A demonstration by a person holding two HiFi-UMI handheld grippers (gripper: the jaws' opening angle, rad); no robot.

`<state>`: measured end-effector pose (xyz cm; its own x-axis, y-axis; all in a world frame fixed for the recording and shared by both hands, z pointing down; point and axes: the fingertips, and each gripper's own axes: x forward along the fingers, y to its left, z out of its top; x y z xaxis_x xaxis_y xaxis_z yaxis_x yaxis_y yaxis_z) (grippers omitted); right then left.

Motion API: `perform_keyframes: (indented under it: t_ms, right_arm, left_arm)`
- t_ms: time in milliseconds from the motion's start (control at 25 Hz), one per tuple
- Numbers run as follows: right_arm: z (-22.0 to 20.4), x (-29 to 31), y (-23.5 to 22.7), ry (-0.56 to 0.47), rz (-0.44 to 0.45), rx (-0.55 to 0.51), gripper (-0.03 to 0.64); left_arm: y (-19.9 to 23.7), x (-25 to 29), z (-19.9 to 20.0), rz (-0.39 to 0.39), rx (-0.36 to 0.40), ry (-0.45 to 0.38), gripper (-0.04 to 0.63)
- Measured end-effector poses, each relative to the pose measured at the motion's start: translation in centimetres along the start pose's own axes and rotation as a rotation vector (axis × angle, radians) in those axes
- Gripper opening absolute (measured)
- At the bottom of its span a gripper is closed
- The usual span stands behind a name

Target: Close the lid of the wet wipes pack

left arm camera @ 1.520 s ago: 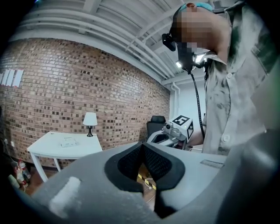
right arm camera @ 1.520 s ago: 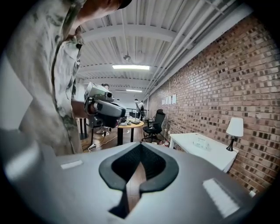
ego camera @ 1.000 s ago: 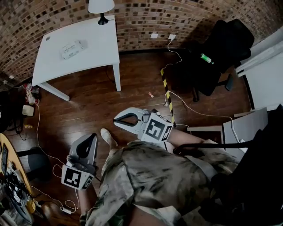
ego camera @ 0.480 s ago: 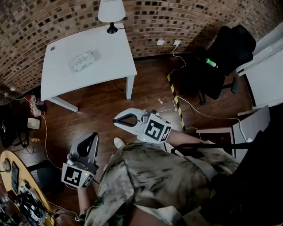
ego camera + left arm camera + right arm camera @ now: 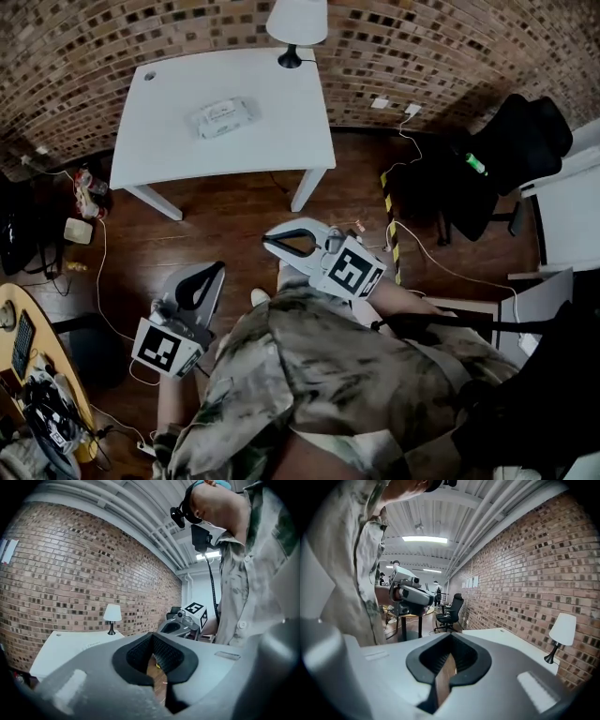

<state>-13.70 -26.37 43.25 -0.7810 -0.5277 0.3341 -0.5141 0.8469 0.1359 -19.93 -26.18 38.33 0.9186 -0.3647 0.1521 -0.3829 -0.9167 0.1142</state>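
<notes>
Pack lies beyond left tongs, right tongs (shut).

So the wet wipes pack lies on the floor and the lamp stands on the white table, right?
Not quite. The head view shows the wet wipes pack lying on the white table, not the floor. The lamp does stand on that table.

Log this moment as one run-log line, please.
pack on table, untouched | left gripper shut, empty | right gripper shut, empty
</notes>
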Motion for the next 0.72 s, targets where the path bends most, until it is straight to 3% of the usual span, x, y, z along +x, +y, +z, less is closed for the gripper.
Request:
perform_keyframes:
  t_ms: [440, 720]
  right_arm:
    - [-1.6, 5.5, -9.3, -0.009, 0.021, 0.017, 0.003]
    - [-4.1, 9.8, -16.7, 0.003, 0.084, -0.064, 0.003]
  left_arm:
    - [8.3, 3.2, 0.0, 0.070, -0.018, 0.037, 0.000]
    - [14.0, 7.7, 1.6, 0.116, -0.017, 0.040, 0.000]
